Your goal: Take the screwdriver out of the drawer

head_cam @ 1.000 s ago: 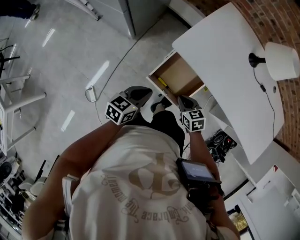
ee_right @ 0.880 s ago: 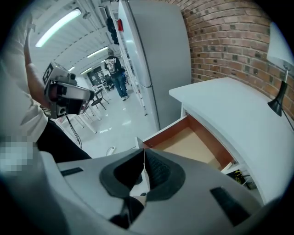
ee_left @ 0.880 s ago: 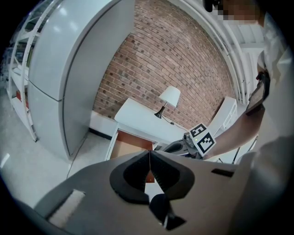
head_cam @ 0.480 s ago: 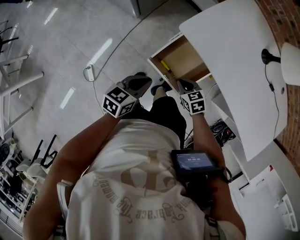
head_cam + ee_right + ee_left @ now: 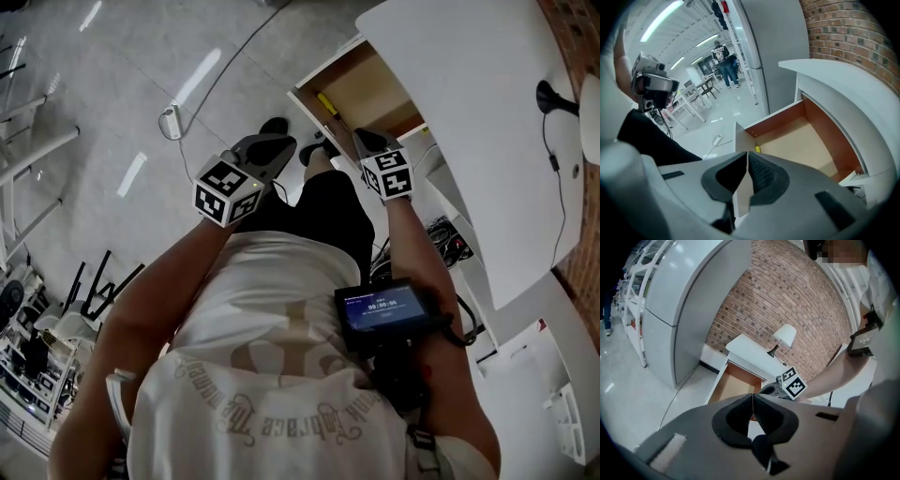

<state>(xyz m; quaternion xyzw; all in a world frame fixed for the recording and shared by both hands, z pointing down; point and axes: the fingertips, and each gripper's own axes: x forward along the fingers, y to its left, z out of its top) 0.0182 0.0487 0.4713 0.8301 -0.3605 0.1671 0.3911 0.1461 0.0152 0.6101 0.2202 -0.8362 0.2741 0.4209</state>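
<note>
The wooden drawer (image 5: 367, 86) stands pulled open under the white desk. A yellow-handled screwdriver (image 5: 327, 104) lies inside along its front left side; the right gripper view shows only its yellow end (image 5: 758, 149) behind the drawer front. My right gripper (image 5: 362, 139) hovers just before the drawer's front edge, jaws shut on nothing. My left gripper (image 5: 279, 143) is left of the drawer, above the floor, also shut and empty. In the left gripper view the drawer (image 5: 735, 383) lies ahead past the shut jaws, with the right gripper's marker cube (image 5: 792, 383) beside it.
A white desk top (image 5: 469, 112) with a lamp (image 5: 562, 101) covers the drawer's back. Cables (image 5: 448, 248) lie under the desk, and a cord and plug (image 5: 170, 120) on the floor at left. A grey cabinet (image 5: 679, 310) and brick wall (image 5: 787, 291) stand behind. People (image 5: 725, 63) stand far off.
The head view has shifted, so the drawer and both grippers sit higher in the picture. Both grippers stay shut and keep about the same distance from the drawer.
</note>
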